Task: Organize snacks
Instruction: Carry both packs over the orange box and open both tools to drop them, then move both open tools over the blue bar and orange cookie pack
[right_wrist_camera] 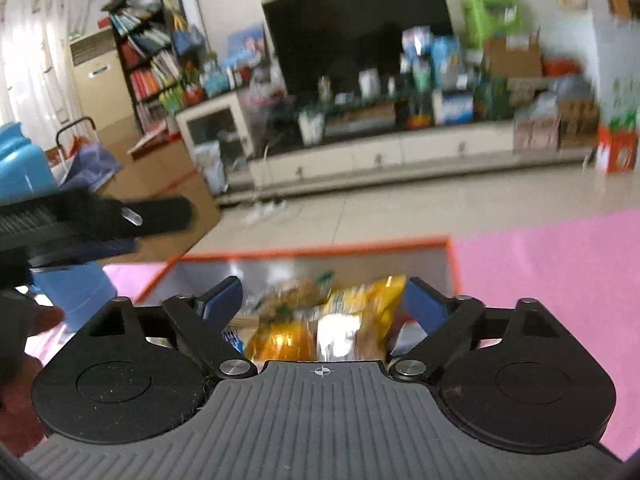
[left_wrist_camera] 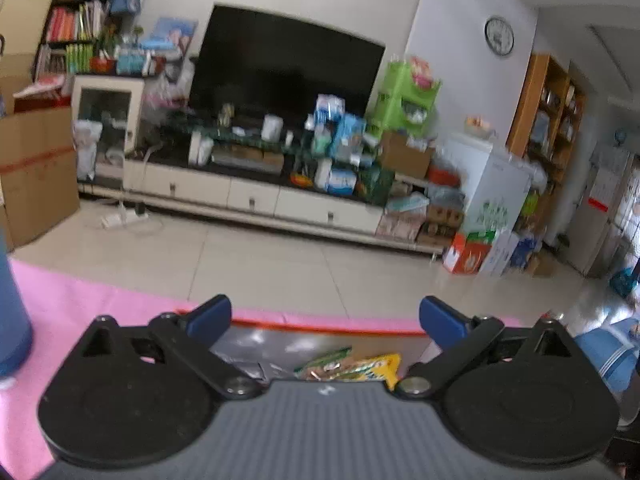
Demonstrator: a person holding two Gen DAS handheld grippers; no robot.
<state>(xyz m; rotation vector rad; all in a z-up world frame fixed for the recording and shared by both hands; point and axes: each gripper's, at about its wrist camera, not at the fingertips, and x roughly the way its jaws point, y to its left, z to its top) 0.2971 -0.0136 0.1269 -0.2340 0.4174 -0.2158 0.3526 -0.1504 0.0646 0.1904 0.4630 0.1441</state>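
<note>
A box with an orange rim [right_wrist_camera: 451, 255] lies on the pink tabletop [right_wrist_camera: 560, 280] and holds several snack packets. Among them are a yellow packet [right_wrist_camera: 360, 308], a green-and-brown packet [right_wrist_camera: 298, 292] and an orange one [right_wrist_camera: 280, 340]. My right gripper [right_wrist_camera: 325, 298] hovers over them, open, its blue pads clear of the packets. In the left wrist view the same box rim [left_wrist_camera: 320, 326] shows between the blue fingers of my left gripper [left_wrist_camera: 325, 316], which is open wide and holds nothing. A green packet [left_wrist_camera: 324, 360] and a yellow packet [left_wrist_camera: 378, 368] lie below it.
A blue cylindrical container [left_wrist_camera: 12, 320] stands on the pink cloth left of the box. The left gripper's black body [right_wrist_camera: 120, 216] reaches in at the left of the right wrist view. Beyond the table edge are tiled floor, a TV cabinet [left_wrist_camera: 256, 196] and cardboard boxes [left_wrist_camera: 36, 176].
</note>
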